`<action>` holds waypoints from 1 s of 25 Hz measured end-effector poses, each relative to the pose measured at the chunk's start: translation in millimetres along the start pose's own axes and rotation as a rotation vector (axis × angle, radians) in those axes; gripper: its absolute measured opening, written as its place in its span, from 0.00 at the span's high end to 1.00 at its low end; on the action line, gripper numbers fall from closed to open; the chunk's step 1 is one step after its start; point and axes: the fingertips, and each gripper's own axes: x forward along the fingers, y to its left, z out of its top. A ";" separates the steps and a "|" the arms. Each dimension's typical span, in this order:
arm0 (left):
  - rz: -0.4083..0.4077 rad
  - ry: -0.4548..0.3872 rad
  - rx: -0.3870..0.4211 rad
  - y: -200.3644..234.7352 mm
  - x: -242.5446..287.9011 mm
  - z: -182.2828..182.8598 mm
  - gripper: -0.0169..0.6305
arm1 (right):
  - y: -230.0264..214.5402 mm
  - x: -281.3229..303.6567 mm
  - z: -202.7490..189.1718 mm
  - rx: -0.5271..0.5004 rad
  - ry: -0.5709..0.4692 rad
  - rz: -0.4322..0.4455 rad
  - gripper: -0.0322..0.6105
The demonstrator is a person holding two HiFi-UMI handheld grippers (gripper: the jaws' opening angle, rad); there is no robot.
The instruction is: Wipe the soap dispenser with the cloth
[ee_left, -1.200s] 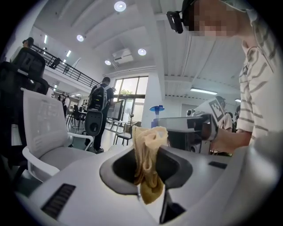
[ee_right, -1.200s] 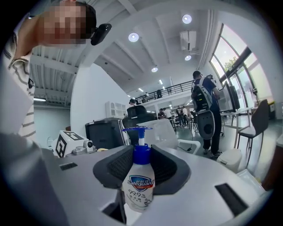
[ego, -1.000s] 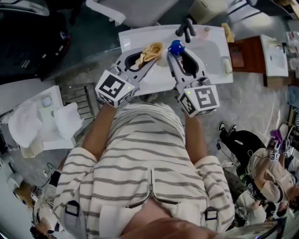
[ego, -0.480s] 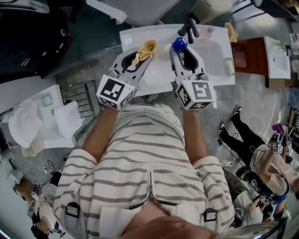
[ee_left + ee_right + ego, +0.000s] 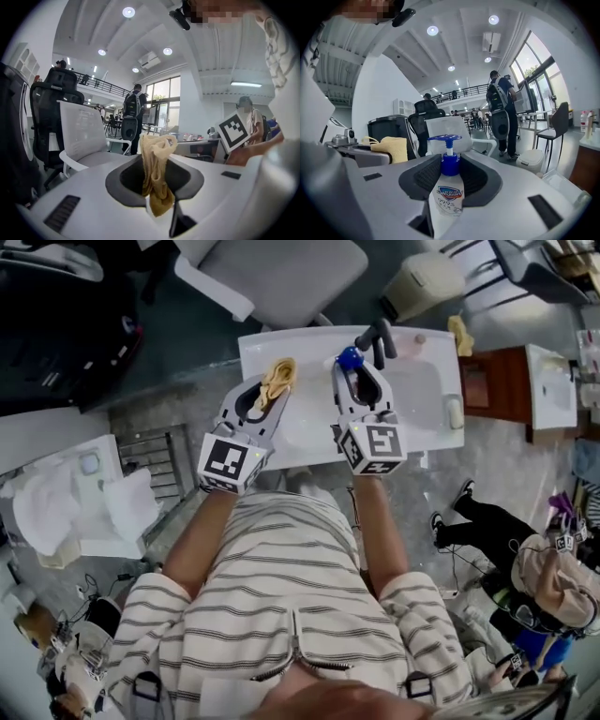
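While both tools hang side by side over the white washbasin worktop point(image 5: 436, 413), the left tool point(image 5: 275, 390) pinches a crumpled yellow cloth point(image 5: 157, 176) that sticks up from its tips. The right tool point(image 5: 354, 373) is clamped round the body of a clear soap dispenser point(image 5: 450, 194) with a blue pump, held upright just beside the dark faucet point(image 5: 375, 336), near the cloth but apart from it.

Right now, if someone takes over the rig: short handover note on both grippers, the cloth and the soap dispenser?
Left gripper: shut on the yellow cloth, bunched between its jaws.
Right gripper: shut on the soap dispenser, blue pump past the jaws.
Both held over the white sink top; cloth and dispenser apart.
Done: both picked up. Left: wipe the dispenser with the cloth.
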 end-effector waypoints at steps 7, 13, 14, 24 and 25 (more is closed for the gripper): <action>0.040 0.007 -0.029 19.6 10.4 -11.9 0.83 | -11.4 43.5 -24.3 -0.042 0.022 -0.011 0.75; 0.058 0.025 -0.043 32.7 18.0 -22.8 0.83 | -17.1 74.6 -51.8 -0.064 0.063 -0.008 0.75; 0.060 0.026 -0.047 34.4 18.6 -24.5 0.83 | -16.9 78.7 -55.6 -0.073 0.066 -0.005 0.75; 0.066 0.064 -0.069 39.6 24.8 -45.7 0.83 | -25.9 119.9 -94.6 -0.103 0.100 -0.001 0.75; 0.063 0.067 -0.070 39.5 24.9 -47.6 0.83 | -25.6 122.6 -98.3 -0.104 0.102 -0.002 0.75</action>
